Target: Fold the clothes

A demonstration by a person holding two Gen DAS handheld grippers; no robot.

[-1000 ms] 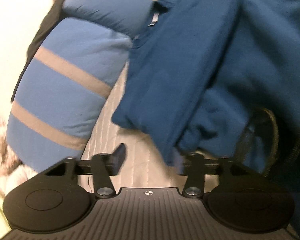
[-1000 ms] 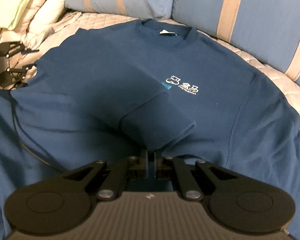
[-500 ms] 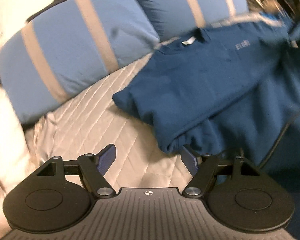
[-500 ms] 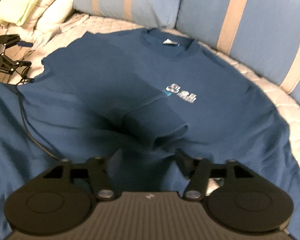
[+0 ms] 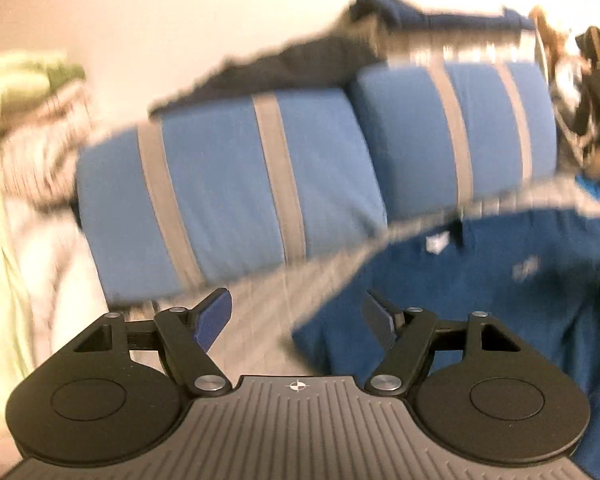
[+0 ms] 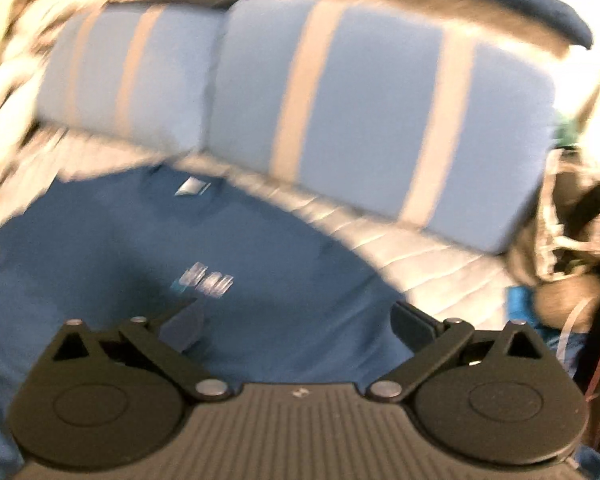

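Note:
A dark blue sweatshirt [image 6: 260, 264] with a small white chest logo lies spread on the quilted bed cover, collar toward the pillows. It also shows in the left wrist view [image 5: 480, 292] at the right. My right gripper [image 6: 296, 320] is open and empty above the sweatshirt's chest. My left gripper [image 5: 296, 312] is open and empty above the sweatshirt's left edge and the bare cover. Both views are motion-blurred.
Two blue pillows with tan stripes [image 5: 228, 196] [image 6: 360, 120] lean behind the sweatshirt. The pale quilted cover [image 6: 440, 264] shows at the right. A heap of pale clothes [image 5: 16, 152] lies at the left. Dark clutter [image 6: 580, 232] sits at the right.
My right gripper let go of the folded sleeve, opened wide and lifted back. My left gripper opened wider, drew away from the sweatshirt's edge and swung up toward the pillows.

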